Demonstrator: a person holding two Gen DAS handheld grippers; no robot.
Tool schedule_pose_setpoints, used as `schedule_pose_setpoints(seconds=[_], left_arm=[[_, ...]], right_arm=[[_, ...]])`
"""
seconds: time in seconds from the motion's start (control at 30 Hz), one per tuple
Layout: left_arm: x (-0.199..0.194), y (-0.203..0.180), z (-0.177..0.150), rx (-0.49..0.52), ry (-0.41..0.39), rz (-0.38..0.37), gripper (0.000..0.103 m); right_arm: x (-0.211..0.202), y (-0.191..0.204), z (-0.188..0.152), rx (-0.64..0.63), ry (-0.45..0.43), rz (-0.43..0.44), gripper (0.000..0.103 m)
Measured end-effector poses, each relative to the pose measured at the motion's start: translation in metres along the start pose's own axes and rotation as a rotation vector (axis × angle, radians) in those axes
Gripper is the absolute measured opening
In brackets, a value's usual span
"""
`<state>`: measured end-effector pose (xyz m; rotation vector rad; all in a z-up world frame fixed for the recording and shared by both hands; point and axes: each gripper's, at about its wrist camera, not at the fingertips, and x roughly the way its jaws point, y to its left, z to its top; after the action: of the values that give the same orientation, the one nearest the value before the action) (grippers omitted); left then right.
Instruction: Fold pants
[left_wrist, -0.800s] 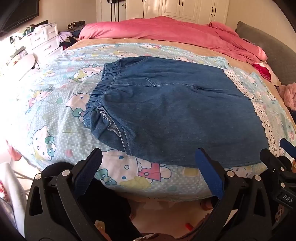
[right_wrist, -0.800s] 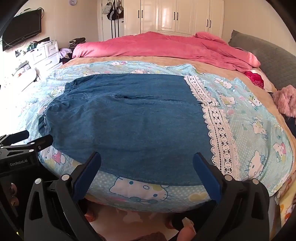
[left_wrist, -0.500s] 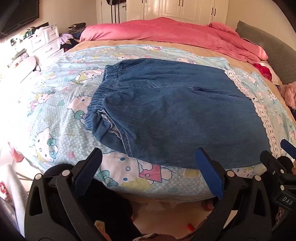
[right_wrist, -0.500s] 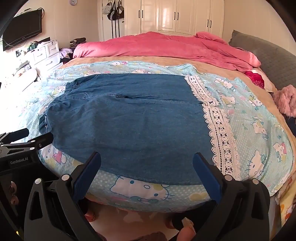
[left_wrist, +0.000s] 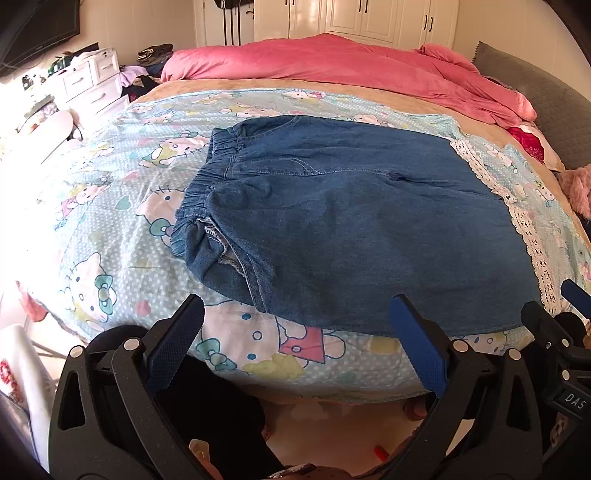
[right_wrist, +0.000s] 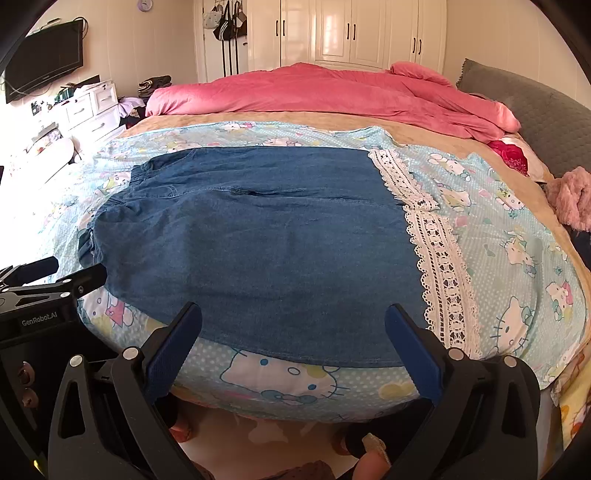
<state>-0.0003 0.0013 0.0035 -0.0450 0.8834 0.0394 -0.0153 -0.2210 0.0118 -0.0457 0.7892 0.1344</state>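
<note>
Denim pants (left_wrist: 362, 229) lie flat on the cartoon-print bedspread (left_wrist: 110, 229), seemingly already folded, while the left gripper (left_wrist: 295, 325) and right gripper (right_wrist: 293, 332) hover released, grasping nothing.

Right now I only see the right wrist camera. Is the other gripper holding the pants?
Observer: No. The left gripper has its jaws wide open with nothing between them, short of the pants.
Child: Is the stretchy top flat?
Observer: Not at the near corner. The waistband is bunched there, and a pale inside seam shows.
Child: What's between its jaws, then?
Observer: Only the cartoon bedsheet; the denim edge lies just beyond.
</note>
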Motion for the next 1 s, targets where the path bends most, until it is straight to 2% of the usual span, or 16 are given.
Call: schedule_pose_setpoints(seconds=[1.0], left_arm=[[-0.0002, -0.0019, 0.0004, 0.0, -0.005, -0.002, 0.094]], right_arm=[[-0.0009, -0.0005, -0.0016, 0.007, 0.003, -0.004, 0.099]])
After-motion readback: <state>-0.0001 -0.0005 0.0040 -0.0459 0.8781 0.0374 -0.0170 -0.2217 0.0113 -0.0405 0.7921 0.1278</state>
